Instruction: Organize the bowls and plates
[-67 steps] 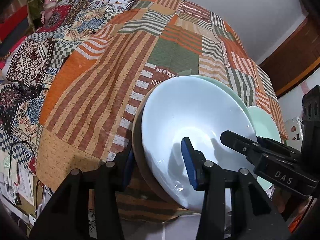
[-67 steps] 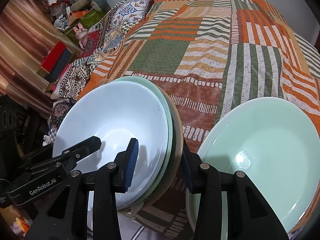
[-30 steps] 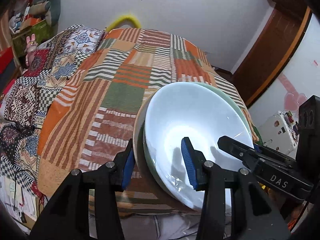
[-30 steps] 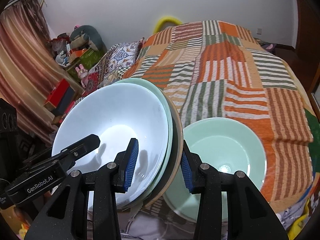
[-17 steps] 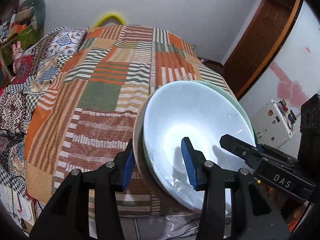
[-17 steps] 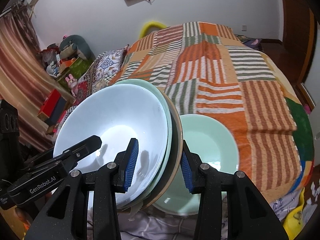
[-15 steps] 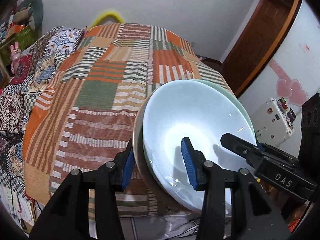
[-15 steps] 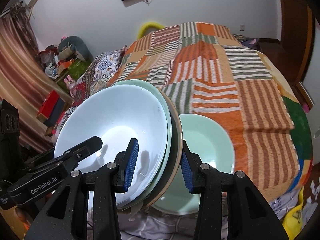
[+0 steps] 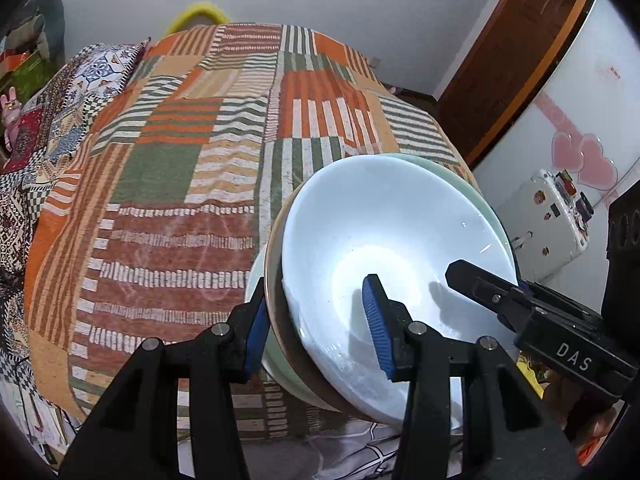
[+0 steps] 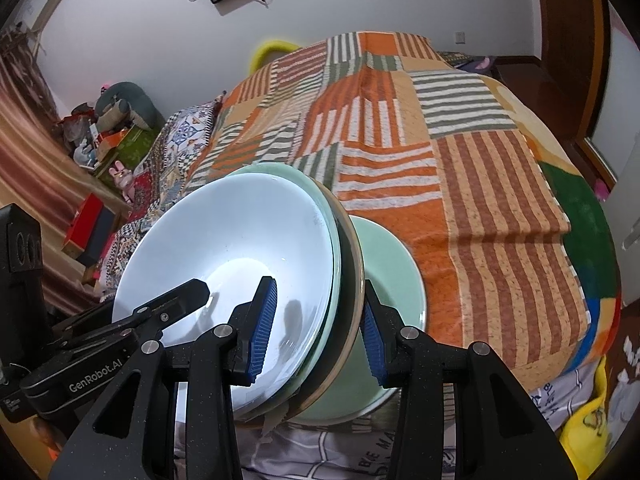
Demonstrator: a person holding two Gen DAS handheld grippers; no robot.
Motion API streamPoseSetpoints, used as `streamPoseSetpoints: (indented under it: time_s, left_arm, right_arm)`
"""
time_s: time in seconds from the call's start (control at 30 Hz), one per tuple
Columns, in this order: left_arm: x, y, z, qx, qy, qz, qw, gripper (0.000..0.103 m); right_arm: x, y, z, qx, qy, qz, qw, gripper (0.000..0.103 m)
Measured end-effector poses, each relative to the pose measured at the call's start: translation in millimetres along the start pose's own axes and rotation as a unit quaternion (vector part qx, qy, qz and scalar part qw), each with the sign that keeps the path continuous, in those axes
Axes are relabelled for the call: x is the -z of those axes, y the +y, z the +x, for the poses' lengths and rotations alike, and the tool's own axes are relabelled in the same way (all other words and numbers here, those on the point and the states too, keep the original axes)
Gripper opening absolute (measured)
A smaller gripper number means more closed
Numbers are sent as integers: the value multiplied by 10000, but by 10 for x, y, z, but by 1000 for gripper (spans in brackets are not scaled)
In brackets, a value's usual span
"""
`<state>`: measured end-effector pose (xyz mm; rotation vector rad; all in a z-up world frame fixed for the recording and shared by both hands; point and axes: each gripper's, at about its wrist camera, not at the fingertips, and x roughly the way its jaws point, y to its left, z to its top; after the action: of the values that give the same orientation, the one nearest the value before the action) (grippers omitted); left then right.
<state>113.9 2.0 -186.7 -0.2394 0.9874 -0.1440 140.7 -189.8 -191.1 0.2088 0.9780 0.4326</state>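
Observation:
A stack of dishes is held in the air between both grippers: a pale blue bowl [image 9: 384, 240] on a green plate, on a brown-rimmed plate [image 10: 354, 276]. My left gripper [image 9: 318, 330] is shut on the stack's left rim. My right gripper [image 10: 318, 330] is shut on its right rim; the bowl [image 10: 240, 248] faces the camera. A separate mint green plate [image 10: 394, 272] lies on the bed near its front edge, partly behind the stack. A sliver of it shows in the left wrist view [image 9: 276, 360].
The bed has a patchwork striped quilt [image 9: 180, 168] [image 10: 480, 160]. Patterned pillows [image 9: 48, 92] lie on the left. A wooden door [image 9: 520, 60] and a white case [image 9: 548, 220] stand on the right. Clutter and a red box [image 10: 86, 224] sit by the curtain.
Both grippers have lifted the stack up and back from the bed. The mint green plate stays on the quilt and looks smaller and farther below.

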Motion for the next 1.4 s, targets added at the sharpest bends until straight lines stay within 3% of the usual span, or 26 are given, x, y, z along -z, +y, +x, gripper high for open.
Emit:
streamPoseSetpoints:
  time_s: [0.67, 0.93, 1.2, 1.4]
  left_arm:
    - [95, 48, 464, -54, 544, -29, 9985, 45]
    - [120, 100, 521, -33, 540, -63, 9985, 45]
    - [132, 111, 539, -30, 555, -77, 9984, 45]
    - [129, 215, 399, -52, 446, -286, 9986, 46]
  right_arm:
    - [80, -204, 238, 110, 379, 177, 9991, 37]
    - [93, -150, 258, 215, 277, -10, 9994, 37]
    - [119, -205, 239, 35, 274, 29, 9996, 39]
    - [142, -177, 109, 202, 142, -94, 9997, 43]
